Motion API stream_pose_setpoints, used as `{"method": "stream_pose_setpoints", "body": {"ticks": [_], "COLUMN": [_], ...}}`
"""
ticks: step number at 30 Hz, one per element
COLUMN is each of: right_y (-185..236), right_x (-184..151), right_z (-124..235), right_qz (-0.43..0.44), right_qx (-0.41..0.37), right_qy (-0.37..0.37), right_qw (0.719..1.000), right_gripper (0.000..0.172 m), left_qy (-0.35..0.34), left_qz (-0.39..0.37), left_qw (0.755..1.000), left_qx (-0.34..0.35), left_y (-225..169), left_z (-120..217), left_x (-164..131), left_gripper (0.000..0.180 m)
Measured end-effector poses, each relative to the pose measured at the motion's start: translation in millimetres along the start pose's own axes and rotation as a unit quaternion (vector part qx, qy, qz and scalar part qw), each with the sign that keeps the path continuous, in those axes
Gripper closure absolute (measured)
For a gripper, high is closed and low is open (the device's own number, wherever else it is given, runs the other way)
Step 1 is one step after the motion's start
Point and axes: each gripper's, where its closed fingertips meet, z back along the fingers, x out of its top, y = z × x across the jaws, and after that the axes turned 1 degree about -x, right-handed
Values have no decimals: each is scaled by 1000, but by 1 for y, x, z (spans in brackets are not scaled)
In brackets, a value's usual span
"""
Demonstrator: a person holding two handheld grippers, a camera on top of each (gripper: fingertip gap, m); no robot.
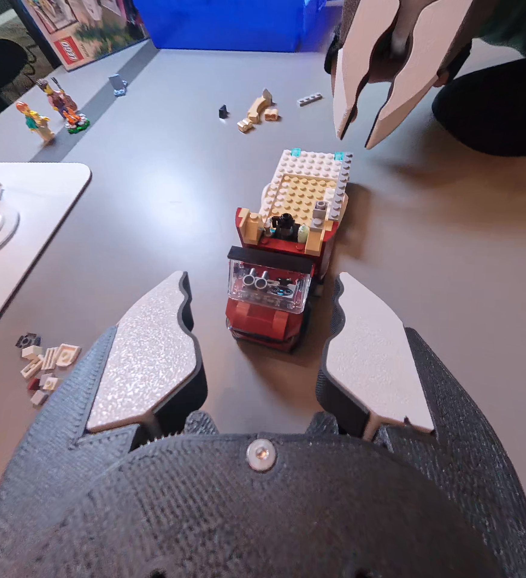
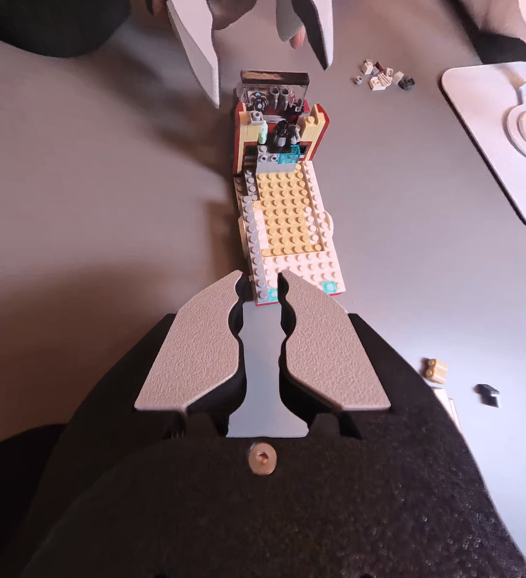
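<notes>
A brick-built truck (image 1: 286,250) with a dark red cab, a clear windscreen (image 1: 268,284) and a tan and white studded bed stands on the grey table. My left gripper (image 1: 263,275) is wide open on either side of the cab, and neither pad touches it. In the right wrist view this gripper (image 2: 269,78) straddles the windscreen end. My right gripper (image 2: 261,276) hovers over the rear corner of the truck (image 2: 286,219), above the long grey strip (image 2: 253,240) on the bed's edge. Its fingers stand a little apart and hold nothing. The left wrist view shows it (image 1: 354,140) raised just behind the truck's rear.
A white pad (image 1: 36,203) with a clear stand sits at the left. Two minifigures (image 1: 38,120) and a printed box (image 1: 92,34) are at far left, with a blue bin (image 1: 224,22) behind. Loose small pieces (image 1: 45,362), tan pieces (image 1: 258,109) and a grey plate (image 1: 310,99) lie about. Some 15 cm of space lies between my two pairs of fingers.
</notes>
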Motion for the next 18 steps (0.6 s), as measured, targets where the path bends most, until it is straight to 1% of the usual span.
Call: {"method": "stream_pose_setpoints", "body": {"ticks": [3,5,8,11,13,16,18], "right_y": [-4,-5,0,-6,-20,-35,-35], "right_x": [-4,-6,-13,-16,-15,-15,-16], "right_z": [0,0,-3,0,3,2,-4], "right_qz": [-11,-12,2,4,-14,-31,-36], "right_qx": [6,16,40,47,32,21,31], "right_qy": [-2,2,24,26,21,21,24], "right_qw": [1000,1000,999,999,999,999,999], "right_gripper": [153,152,152,153,153,153,153], "left_qy": [14,30,33,41,30,9,-2], "left_qz": [-10,-28,-44,-53,-52,-49,-47], "left_qw": [1000,999,998,998,998,996,994], "left_qx": [-2,6,9,22,36,77,96], "left_y": [-1,1,2,8,15,31,38], "left_z": [-4,-6,-6,-2,5,18,26], "left_x": [-6,-12,-14,-15,-9,2,9], "left_gripper": [99,107,119,117,116,126,126]}}
